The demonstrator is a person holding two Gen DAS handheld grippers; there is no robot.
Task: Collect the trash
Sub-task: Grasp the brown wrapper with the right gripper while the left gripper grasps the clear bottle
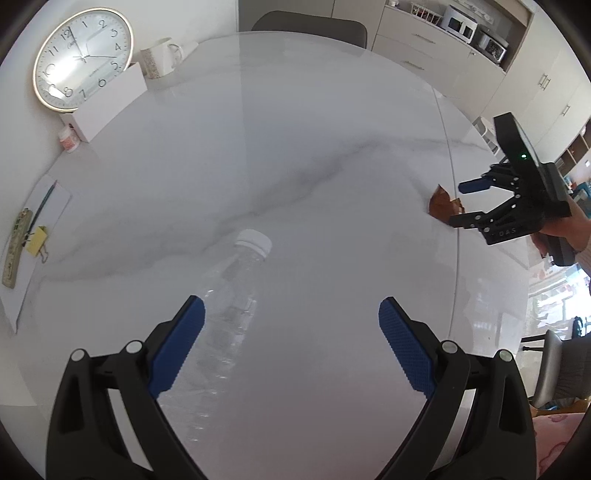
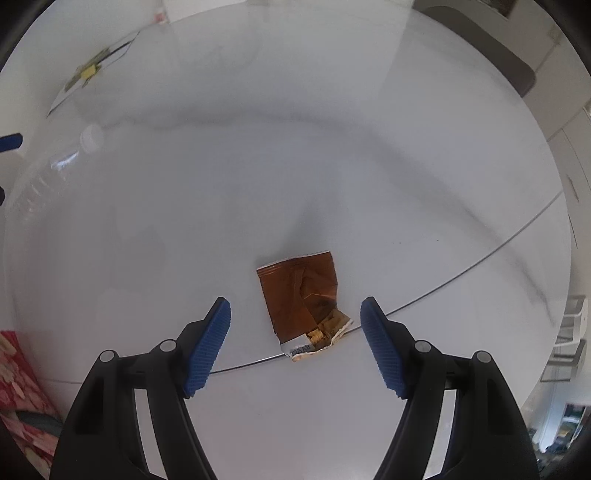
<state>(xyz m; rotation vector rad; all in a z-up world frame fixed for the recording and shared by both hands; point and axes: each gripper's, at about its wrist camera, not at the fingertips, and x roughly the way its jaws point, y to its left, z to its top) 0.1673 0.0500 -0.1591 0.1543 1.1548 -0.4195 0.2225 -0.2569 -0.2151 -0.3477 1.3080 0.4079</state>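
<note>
A clear plastic bottle point(image 1: 225, 314) with a white cap lies on the white marble table point(image 1: 295, 155), just inside the left finger of my open left gripper point(image 1: 291, 310). It also shows in the right wrist view point(image 2: 55, 166) at far left. A crumpled brown wrapper point(image 2: 303, 299) lies flat on the table just ahead of and between the fingers of my open right gripper point(image 2: 295, 310). In the left wrist view the right gripper point(image 1: 461, 203) hovers open over the wrapper point(image 1: 441, 206) at the table's right side.
A wall clock point(image 1: 83, 59), a white box point(image 1: 110, 99), a mug point(image 1: 162, 55) and a small jar point(image 1: 69, 140) stand at the far left. Paper with a pencil and yellow clip point(image 1: 33, 236) lies at the left edge. A chair point(image 1: 310, 27) stands behind the table.
</note>
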